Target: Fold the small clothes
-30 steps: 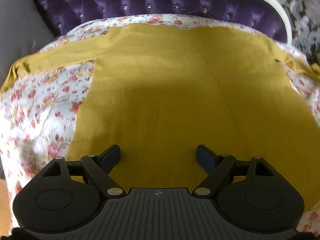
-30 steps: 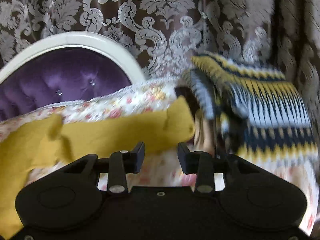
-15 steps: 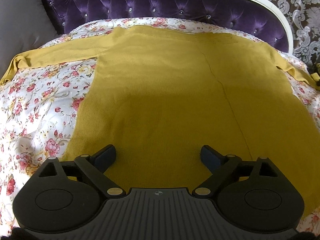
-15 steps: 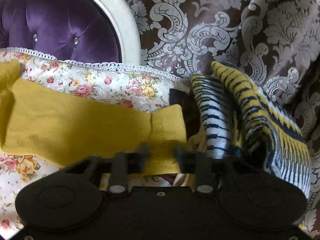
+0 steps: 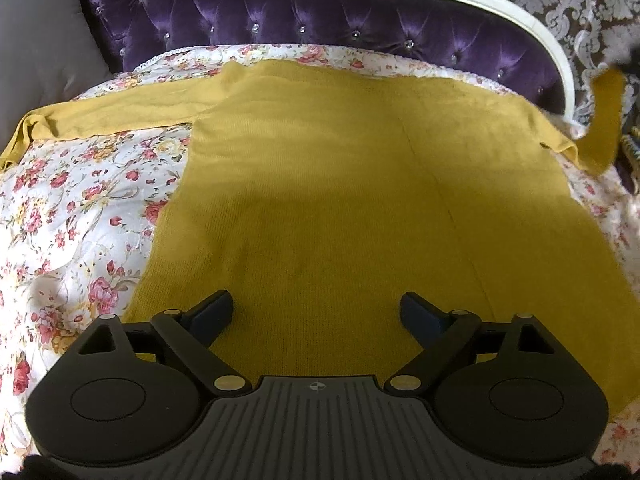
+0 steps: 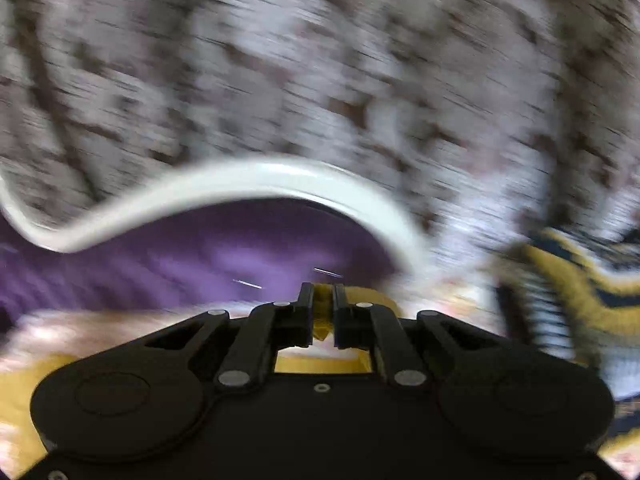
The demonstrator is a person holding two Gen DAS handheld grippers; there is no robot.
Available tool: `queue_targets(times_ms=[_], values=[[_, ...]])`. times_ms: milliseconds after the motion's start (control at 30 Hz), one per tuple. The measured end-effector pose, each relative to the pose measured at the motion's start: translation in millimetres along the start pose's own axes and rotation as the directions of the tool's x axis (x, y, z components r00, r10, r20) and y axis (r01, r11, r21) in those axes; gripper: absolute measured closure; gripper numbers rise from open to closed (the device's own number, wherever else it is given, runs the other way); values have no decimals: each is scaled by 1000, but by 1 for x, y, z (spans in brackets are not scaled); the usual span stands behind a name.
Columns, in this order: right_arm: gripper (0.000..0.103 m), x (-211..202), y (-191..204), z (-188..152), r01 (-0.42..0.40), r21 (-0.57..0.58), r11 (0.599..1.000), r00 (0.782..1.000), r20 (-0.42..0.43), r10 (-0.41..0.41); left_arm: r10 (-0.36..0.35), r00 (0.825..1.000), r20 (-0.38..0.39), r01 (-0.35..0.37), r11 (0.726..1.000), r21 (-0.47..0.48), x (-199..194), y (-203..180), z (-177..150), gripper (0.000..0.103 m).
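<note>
**Right sleeve pinched and lifted, body flat on the bed**

Nearest in the left wrist view, the left gripper (image 5: pixel 316 312) hangs over the lower part of the sweater (image 5: pixel 340 200) with its jaws spread wide and nothing between them; whether the fingertips touch the knit cannot be told. The sweater lies flat on the bedspread (image 5: pixel 80 208), hem toward the camera. Its left sleeve (image 5: pixel 112 112) stretches out sideways, with a small fold at the cuff. A faint crease runs up the body, right of centre.

In the right wrist view, blurred by motion, the right gripper (image 6: pixel 323 308) has its jaws pressed together on a bunch of mustard fabric, which I take for the cuff of the right sleeve (image 5: pixel 604 120). In the left view that sleeve rises off the bed at the far right, in front of the headboard (image 5: pixel 320 24). Beyond it, to the right, sits a striped knit (image 6: pixel 580 280).

The sweater looks like a fine, soft knit: light, limp, slightly stretchy, and likely to cling to the bedspread rather than slide. It will sag and drape from any one grip point, so a pinch at a cuff, hem corner or shoulder seam should carry a fold better than a grab mid-panel. A thin single layer may slip from the jaws; a bunched edge holds more surely.
</note>
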State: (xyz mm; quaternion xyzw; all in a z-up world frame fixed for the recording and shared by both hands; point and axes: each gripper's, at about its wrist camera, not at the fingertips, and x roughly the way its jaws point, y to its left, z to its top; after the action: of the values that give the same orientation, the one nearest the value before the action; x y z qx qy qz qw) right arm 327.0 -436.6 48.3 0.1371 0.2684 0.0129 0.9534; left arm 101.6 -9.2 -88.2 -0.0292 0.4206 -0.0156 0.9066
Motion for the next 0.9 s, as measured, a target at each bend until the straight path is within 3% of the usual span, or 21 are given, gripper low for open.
queue_targets(times_ms=[100,167,267,367,533,633,700,767,900], values=[[88,-6,74,12,-174,8,985,984,29,174,-17,1000,8,17,999,-36,-5,9,2,14],[88,-1,127,7,-290,8,957,957,12,290,-17,1000,26,18,998,-56,-11,17,3,14],[88,19,208,-19,-402,-40,915,915,-56,399,-1,999,54,5,997,-78,-18,30,6,14],[88,49,274,-63,-486,-41,873,866,-159,474,22,997,71,-15,995,-102,-23,45,10,14],[80,89,343,-141,-528,-85,845,821,-307,482,61,995,76,-50,990,-131,-24,65,16,14],[57,90,345,-169,-511,-127,850,829,-337,447,80,994,78,-69,988,-135,-25,75,19,14],[33,80,327,-173,-483,-164,860,853,-311,420,88,993,80,-77,988,-130,-24,80,20,14],[32,69,306,-172,-442,-206,873,884,-267,385,93,992,81,-82,988,-132,-21,85,25,14],[31,61,272,-173,-293,-286,912,944,-236,230,69,993,95,-55,988,-147,-13,90,43,14]])
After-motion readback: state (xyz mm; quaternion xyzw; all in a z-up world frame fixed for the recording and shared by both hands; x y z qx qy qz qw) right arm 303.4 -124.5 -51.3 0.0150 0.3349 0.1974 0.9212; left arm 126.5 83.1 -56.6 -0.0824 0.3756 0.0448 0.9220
